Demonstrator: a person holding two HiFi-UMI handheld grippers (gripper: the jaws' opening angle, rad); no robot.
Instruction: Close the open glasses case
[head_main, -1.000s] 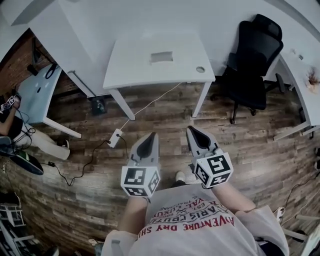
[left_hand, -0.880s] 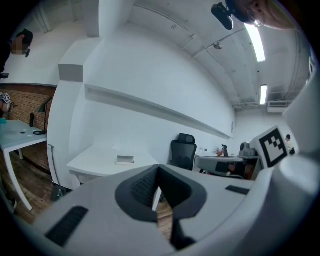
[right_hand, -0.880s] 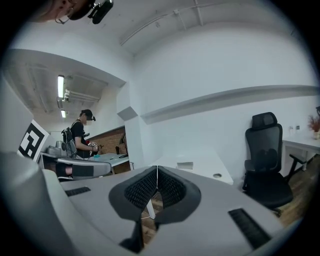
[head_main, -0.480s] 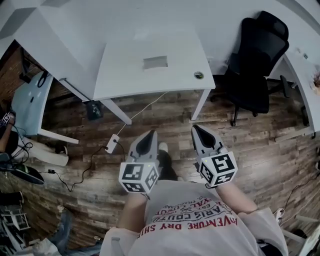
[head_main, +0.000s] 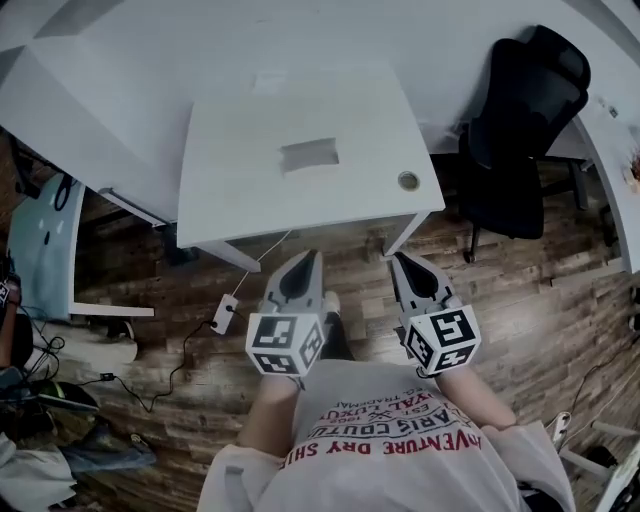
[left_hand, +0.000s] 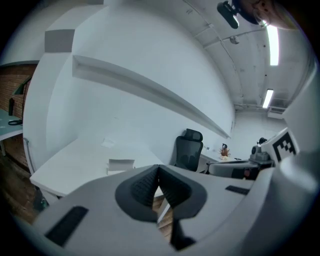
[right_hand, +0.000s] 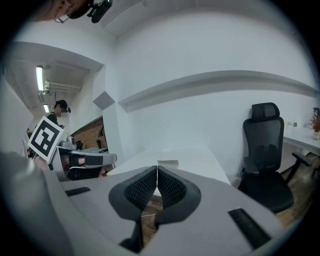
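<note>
Left tool (head_main: 308, 258) and right tool (head_main: 398, 260) — both pressed together — point toward the table (head_main: 300, 200).

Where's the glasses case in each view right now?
Head view: glasses case, upper centre, on the white table.
Left gripper view: left of centre, on that table.
Right gripper view: centre, on that table.
Shared landmark: black chair, right of the table.

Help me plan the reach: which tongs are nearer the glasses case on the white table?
Left. The left tongs point almost straight at the glasses case from short of the table; the right tongs hang equally far back but off to its right.
</note>
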